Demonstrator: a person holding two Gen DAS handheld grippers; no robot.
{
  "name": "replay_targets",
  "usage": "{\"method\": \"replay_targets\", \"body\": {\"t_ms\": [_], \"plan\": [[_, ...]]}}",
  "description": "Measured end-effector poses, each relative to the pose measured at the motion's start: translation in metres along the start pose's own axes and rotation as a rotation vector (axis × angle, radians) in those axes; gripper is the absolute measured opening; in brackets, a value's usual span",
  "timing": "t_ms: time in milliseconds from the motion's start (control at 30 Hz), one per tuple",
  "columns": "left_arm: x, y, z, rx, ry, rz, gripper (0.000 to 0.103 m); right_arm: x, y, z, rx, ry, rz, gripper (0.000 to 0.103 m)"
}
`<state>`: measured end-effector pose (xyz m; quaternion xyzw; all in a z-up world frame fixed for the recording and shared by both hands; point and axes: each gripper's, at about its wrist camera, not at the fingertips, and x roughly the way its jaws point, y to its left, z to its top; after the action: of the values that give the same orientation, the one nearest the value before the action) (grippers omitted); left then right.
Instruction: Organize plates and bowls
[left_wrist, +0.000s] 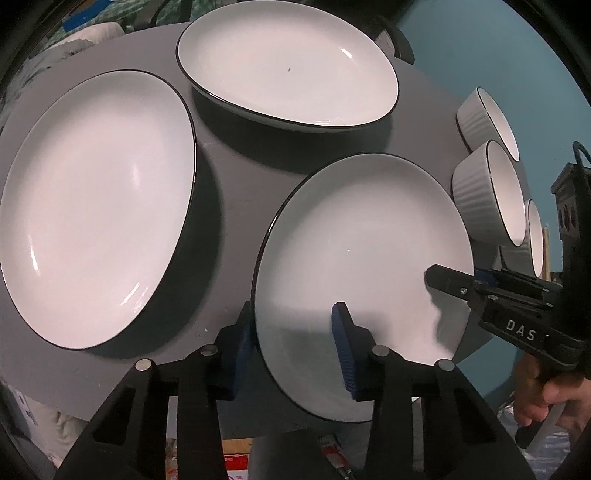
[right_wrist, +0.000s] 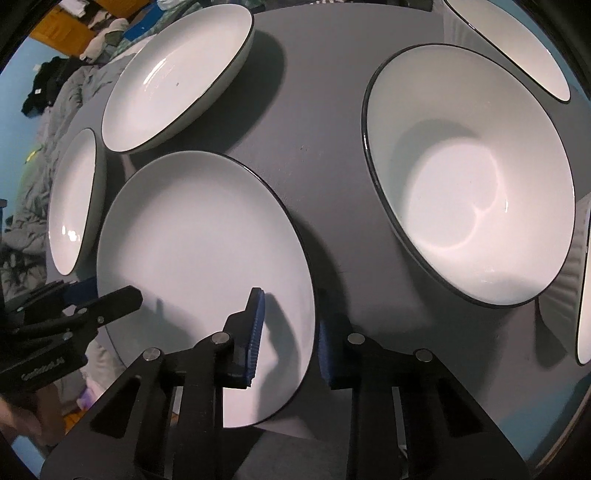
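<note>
A white flat plate with a dark rim (left_wrist: 354, 258) (right_wrist: 199, 251) lies near the front edge of the grey table (left_wrist: 236, 206). My left gripper (left_wrist: 295, 343) has one blue pad on each side of the plate's near rim, with a visible gap. My right gripper (right_wrist: 288, 332) straddles the plate's opposite rim in the same way, and it shows in the left wrist view (left_wrist: 454, 280). The left gripper shows in the right wrist view (right_wrist: 107, 295). Neither pair of pads clearly presses the plate.
Two larger white plates (left_wrist: 96, 206) (left_wrist: 288, 66) sit behind and left. Three ribbed white bowls (left_wrist: 487, 192) (left_wrist: 484, 118) (left_wrist: 535, 236) stand at the right edge. A deep bowl (right_wrist: 469, 173) is close to my right gripper. Beyond the table are a teal wall and clutter.
</note>
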<state>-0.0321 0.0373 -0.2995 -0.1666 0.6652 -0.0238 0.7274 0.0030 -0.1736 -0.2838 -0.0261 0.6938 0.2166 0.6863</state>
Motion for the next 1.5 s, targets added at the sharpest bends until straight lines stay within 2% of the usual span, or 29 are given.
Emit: {"method": "replay_targets", "body": {"t_ms": [133,300,400,467,767,967,1167,1500], "plan": [[0.000,0.010,0.005,-0.014,0.011,0.004,0.030,-0.007,-0.006,-0.005,-0.049,0.002,-0.003,0.024],[0.005,0.020,0.008,-0.033,0.044,-0.016,0.024,0.001,-0.006,-0.009,-0.067,0.004,0.012,0.024],[0.000,0.024,0.007,-0.018,0.057,-0.015,0.023,0.002,-0.014,-0.002,-0.035,0.025,0.034,0.024],[0.000,0.027,0.008,-0.015,0.065,-0.020,0.023,0.009,-0.006,0.008,-0.033,0.051,0.042,0.024],[-0.001,0.037,0.011,-0.022,0.114,-0.061,0.019,0.018,-0.015,0.023,0.036,0.144,0.087,0.017],[0.001,0.038,0.010,-0.027,0.122,-0.047,0.019,0.025,-0.011,0.025,0.029,0.173,0.102,0.016],[-0.012,0.036,0.016,-0.015,0.099,-0.022,0.019,0.028,-0.003,0.020,0.007,0.183,0.109,0.015],[-0.047,0.042,0.038,-0.032,0.053,-0.024,0.019,0.000,-0.016,0.047,-0.003,0.152,0.120,0.015]]}}
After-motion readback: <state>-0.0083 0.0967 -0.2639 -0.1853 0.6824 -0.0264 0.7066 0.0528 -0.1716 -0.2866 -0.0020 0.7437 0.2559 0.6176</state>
